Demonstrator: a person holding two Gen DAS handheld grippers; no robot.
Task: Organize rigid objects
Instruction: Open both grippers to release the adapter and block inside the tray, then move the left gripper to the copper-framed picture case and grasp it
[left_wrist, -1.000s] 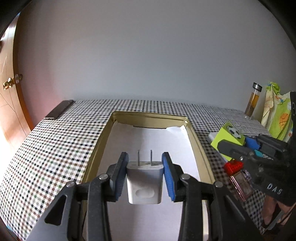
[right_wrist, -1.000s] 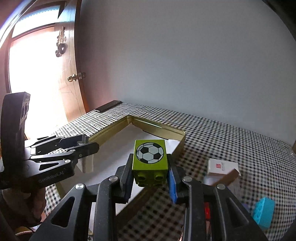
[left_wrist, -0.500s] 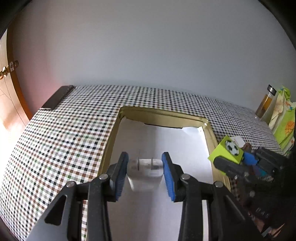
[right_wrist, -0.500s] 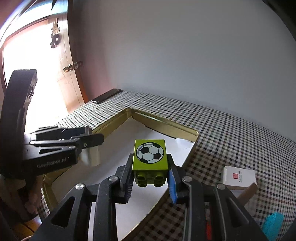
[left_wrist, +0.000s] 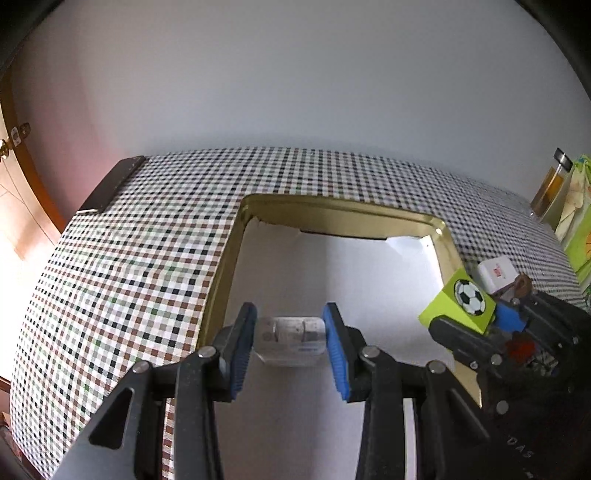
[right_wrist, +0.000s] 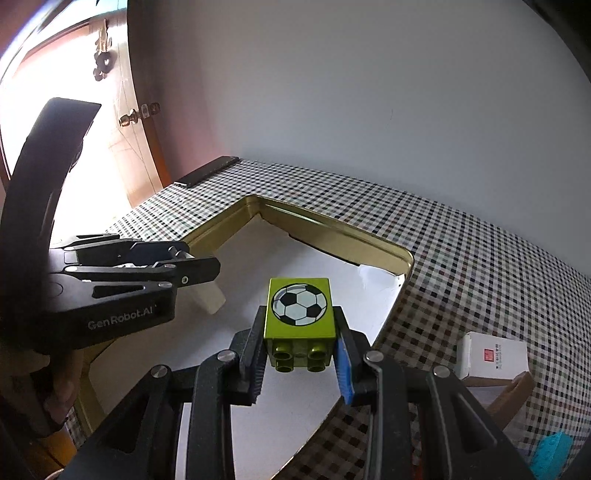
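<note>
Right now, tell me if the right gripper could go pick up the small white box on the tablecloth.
Probably not yet. The right gripper is shut on the green soccer block, so its jaws are full. The white box lies nearby on the tablecloth, unobstructed.

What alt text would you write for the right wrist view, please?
The right hand-held gripper grips a green block with a football print over a gold tray lined with white paper. On the left, the left hand-held gripper holds a white charger.

Both wrist views angled down, close over shared tray (left_wrist: 343, 214) (right_wrist: 332, 225)
</note>
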